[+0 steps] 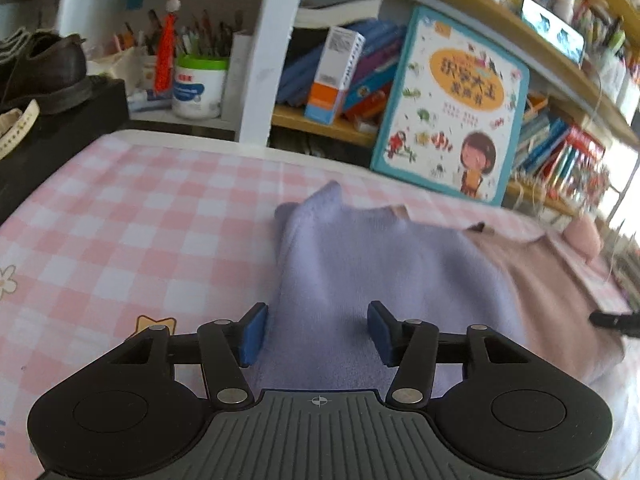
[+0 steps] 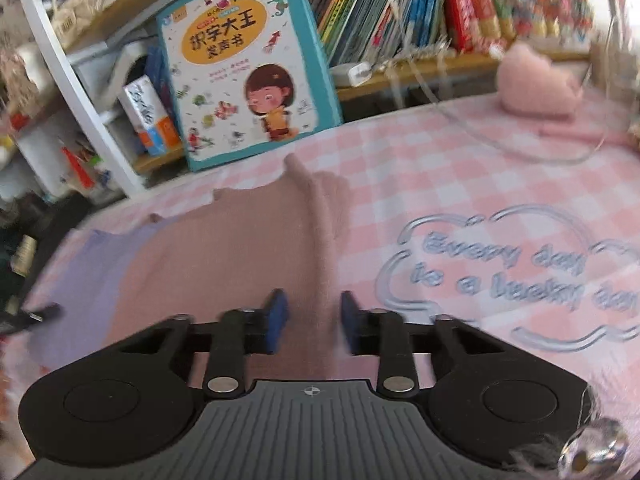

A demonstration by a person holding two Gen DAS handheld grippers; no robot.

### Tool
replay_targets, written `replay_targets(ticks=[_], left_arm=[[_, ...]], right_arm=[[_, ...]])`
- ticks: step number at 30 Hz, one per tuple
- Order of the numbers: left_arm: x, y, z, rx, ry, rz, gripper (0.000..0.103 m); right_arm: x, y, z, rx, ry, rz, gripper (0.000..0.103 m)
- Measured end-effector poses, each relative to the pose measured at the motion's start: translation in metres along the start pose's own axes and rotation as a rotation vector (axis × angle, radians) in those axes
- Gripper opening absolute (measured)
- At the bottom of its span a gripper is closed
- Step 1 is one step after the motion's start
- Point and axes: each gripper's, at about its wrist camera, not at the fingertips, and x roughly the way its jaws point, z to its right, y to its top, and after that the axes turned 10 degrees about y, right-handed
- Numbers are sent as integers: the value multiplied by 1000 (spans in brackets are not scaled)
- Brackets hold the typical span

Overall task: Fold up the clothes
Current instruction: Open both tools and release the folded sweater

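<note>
Left claw [image 1: 318,330] and right claw [image 2: 314,322], both with jaws apart and gripping nothing, hung over the lilac-and-pink garment [image 1: 400,264] lying flat on the checked worktop [image 1: 140,220]; we judged a pinch here might bunch both layers.

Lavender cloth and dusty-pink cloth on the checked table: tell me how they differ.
The lavender cloth is pale purple; the dusty-pink cloth is brownish pink. The lavender one lies under the left gripper, the pink one under the right gripper. The lavender piece's edge overlaps the pink one. Both are soft, fuzzy knits lying flat on the checked tablecloth.
</note>
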Motion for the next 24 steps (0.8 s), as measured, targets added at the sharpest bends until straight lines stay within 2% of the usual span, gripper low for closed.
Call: replay_targets(ticks=[9, 17, 21, 24], left_arm=[[27, 15, -13, -44, -16, -26, 52], [49, 37, -35, -60, 61, -2, 51], [58, 46, -48, -84, 93, 16, 41], [65, 53, -57, -114, 100, 19, 40]], right_arm=[[25, 9, -14, -26, -14, -3, 19], [63, 21, -34, -56, 5, -13, 19], [82, 26, -45, -72, 11, -12, 19], [95, 30, -51, -86, 9, -14, 19]])
